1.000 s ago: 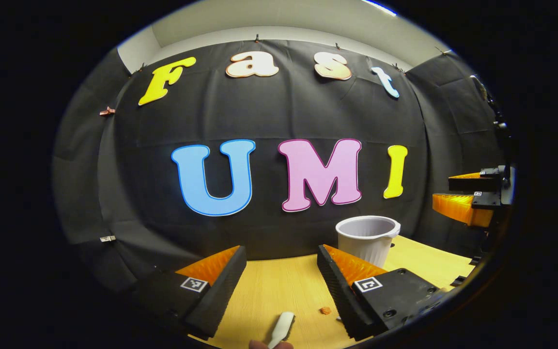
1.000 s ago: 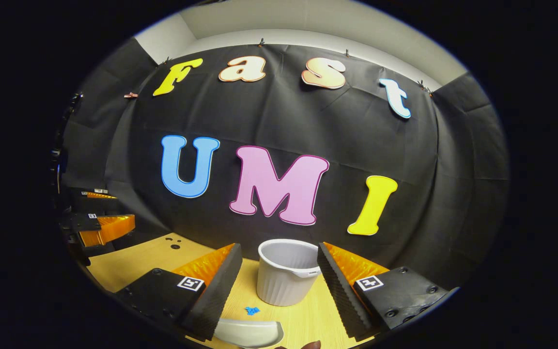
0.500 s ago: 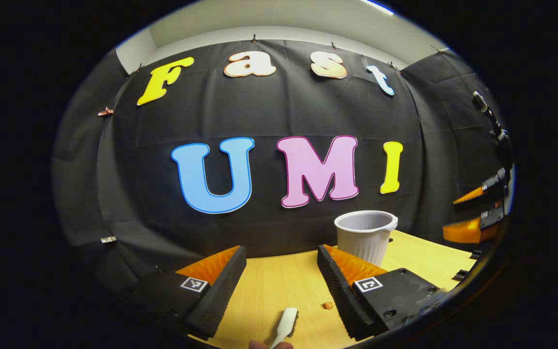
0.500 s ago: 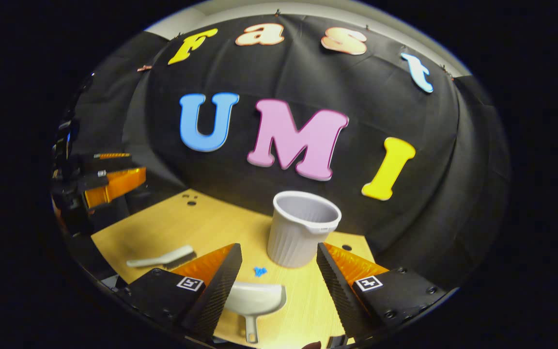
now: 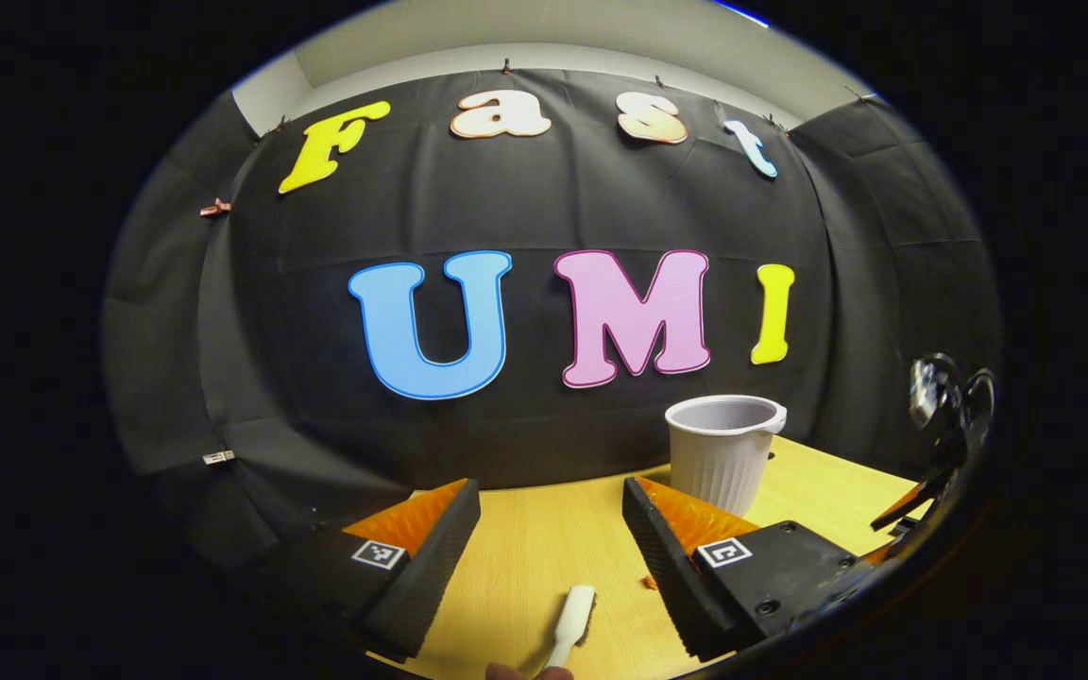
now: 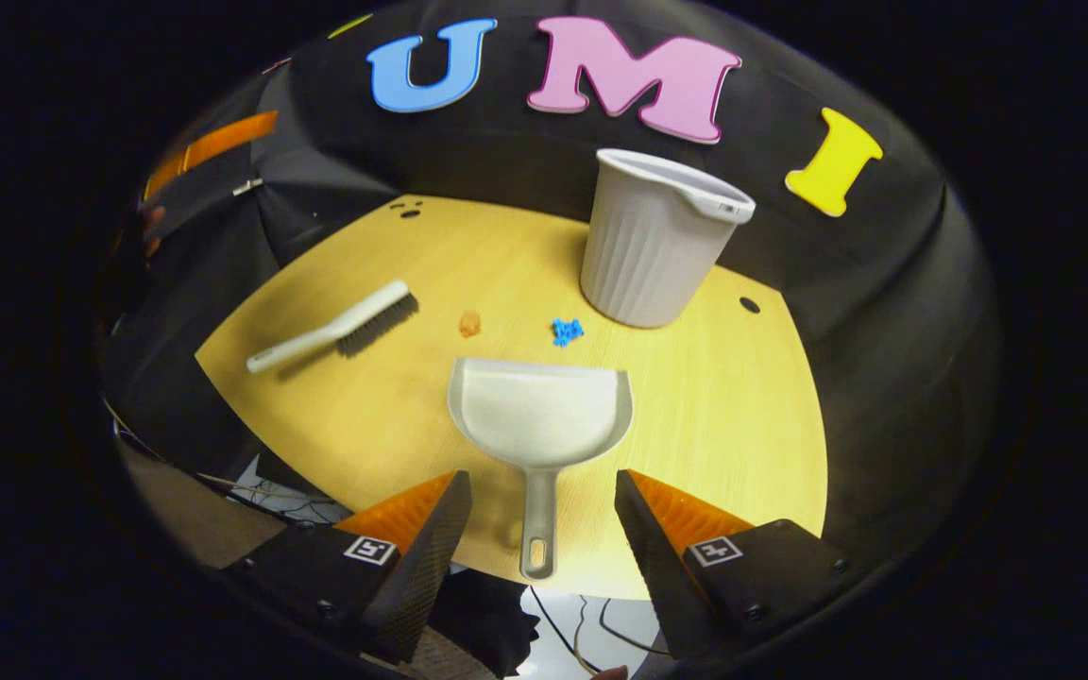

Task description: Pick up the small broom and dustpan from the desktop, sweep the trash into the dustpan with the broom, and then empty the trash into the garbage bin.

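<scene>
The right tool [image 6: 539, 529] hangs above the near edge of the worktop [image 6: 742, 416] with its two fingers spread wide and nothing between them, the slim handle of the white dustpan [image 6: 540, 416] lying centred in the gap below. That framing suggests the handle is being lined up for a grasp that has not yet been made. The dustpan lies flat, mouth facing the white ribbed garbage bin [image 6: 653, 241], which stands upright at the far side of the worktop, just ahead of the pan and slightly to its right. Between pan and bin lie two scraps of trash: a blue scrap [image 6: 566, 331] just beside the bin's foot, and an orange scrap [image 6: 469, 323] to the blue one's left, both close in front of the pan's mouth, a layout that looks set for a short sweep. The small broom [image 6: 336, 326] rests on its side well to the left of the bin, bristles towards the orange scrap, handle pointing away.

The left tool [image 5: 549, 557] is likewise open and empty, held low over the worktop with the broom's white handle end [image 5: 572, 623] under its gap and the bin standing beyond its right finger.
</scene>
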Tool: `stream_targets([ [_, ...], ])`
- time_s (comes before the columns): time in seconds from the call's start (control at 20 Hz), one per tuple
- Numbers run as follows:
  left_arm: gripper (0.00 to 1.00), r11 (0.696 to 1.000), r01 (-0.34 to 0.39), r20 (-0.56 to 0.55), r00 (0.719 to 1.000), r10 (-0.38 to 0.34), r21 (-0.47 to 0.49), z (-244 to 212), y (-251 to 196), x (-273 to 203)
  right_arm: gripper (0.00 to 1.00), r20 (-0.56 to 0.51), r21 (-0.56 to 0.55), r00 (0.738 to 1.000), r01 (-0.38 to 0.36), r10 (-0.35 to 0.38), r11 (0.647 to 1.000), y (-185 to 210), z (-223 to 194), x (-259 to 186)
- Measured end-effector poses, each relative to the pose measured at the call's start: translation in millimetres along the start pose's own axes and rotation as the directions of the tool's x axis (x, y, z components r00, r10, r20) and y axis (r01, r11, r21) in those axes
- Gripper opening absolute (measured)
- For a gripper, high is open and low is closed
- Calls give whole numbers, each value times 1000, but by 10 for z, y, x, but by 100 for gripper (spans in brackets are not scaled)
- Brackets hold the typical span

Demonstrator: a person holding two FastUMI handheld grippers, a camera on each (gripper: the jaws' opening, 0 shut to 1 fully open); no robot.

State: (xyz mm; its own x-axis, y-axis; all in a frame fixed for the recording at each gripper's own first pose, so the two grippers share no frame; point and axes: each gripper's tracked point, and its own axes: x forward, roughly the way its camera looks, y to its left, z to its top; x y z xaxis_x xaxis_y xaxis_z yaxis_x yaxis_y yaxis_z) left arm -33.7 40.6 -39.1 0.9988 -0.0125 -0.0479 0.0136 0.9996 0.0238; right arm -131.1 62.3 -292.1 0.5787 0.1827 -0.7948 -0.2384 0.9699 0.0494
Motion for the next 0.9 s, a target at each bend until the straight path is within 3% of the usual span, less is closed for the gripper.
stream_targets([
  [0.5,96,1000,-26,-42,999,26,13,-191,197,-37,96,-195,32,981,-12,18,999,82,-406,1067],
  [0.9,96,999,-42,-81,996,42,4,-343,283,47,91,-257,98,966,-12,37,995,105,-494,1362],
])
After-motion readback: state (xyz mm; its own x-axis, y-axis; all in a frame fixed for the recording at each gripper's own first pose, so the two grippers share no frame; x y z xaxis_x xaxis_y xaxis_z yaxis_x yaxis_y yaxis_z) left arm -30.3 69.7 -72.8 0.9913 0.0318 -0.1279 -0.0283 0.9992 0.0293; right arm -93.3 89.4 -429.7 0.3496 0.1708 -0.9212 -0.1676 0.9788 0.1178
